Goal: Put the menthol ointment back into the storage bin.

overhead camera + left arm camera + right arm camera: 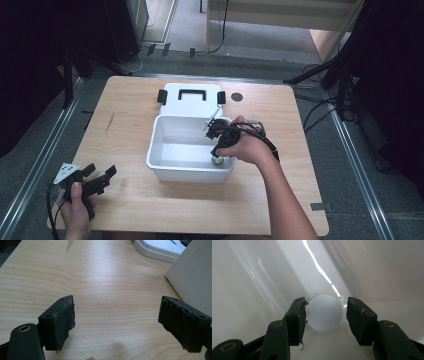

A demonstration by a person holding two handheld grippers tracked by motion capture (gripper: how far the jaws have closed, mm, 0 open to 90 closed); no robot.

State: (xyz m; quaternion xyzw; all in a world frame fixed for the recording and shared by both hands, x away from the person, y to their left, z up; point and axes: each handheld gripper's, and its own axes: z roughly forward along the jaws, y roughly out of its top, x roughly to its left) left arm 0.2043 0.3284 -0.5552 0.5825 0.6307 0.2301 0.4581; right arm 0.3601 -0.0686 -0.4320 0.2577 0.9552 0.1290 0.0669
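Wooden tabletop (125, 200), white bin (165, 167) mid-table; my right gripper (218, 154) inside bin, left gripper (100, 175) idle near edge. Left gripper view: my jaws wide open, empty. Right gripper view: my jaws closed around white ball (325, 312) at bin corner, left pad touching. Step: grasping; next, likely lift clear of wall.

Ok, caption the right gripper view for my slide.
Right hand-held gripper closed around a white ball in a corner of the white bin.
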